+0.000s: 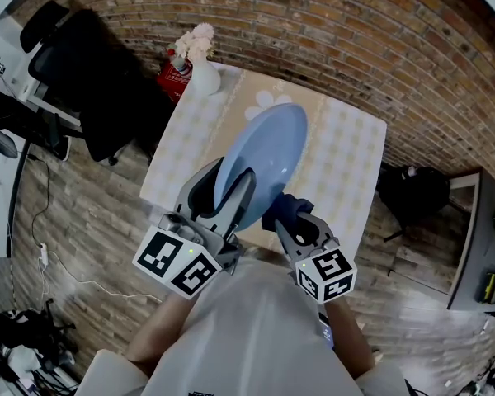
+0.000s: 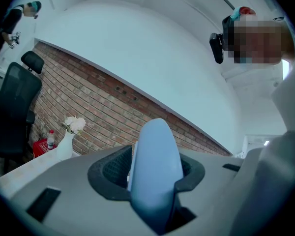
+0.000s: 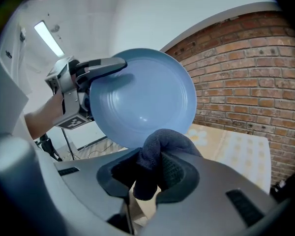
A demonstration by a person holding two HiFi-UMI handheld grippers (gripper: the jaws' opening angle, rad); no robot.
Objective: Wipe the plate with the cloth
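A light blue plate (image 1: 266,157) is held up on edge above the table, gripped at its near rim by my left gripper (image 1: 231,196), which is shut on it. In the left gripper view the plate (image 2: 156,166) shows edge-on between the jaws. The right gripper (image 1: 285,214) is shut on a dark blue cloth (image 1: 285,208) bunched between its jaws, right at the plate's lower rim. From the right gripper view the plate's face (image 3: 145,97) fills the middle, and the cloth (image 3: 160,154) sits just below its lower edge; whether they touch is unclear.
Beneath the plate stands a small table (image 1: 351,151) with a pale checked cloth. At its far left corner are a white vase with flowers (image 1: 200,60) and a red item (image 1: 175,74). A black office chair (image 1: 82,64) stands to the left, against a brick wall (image 1: 355,31).
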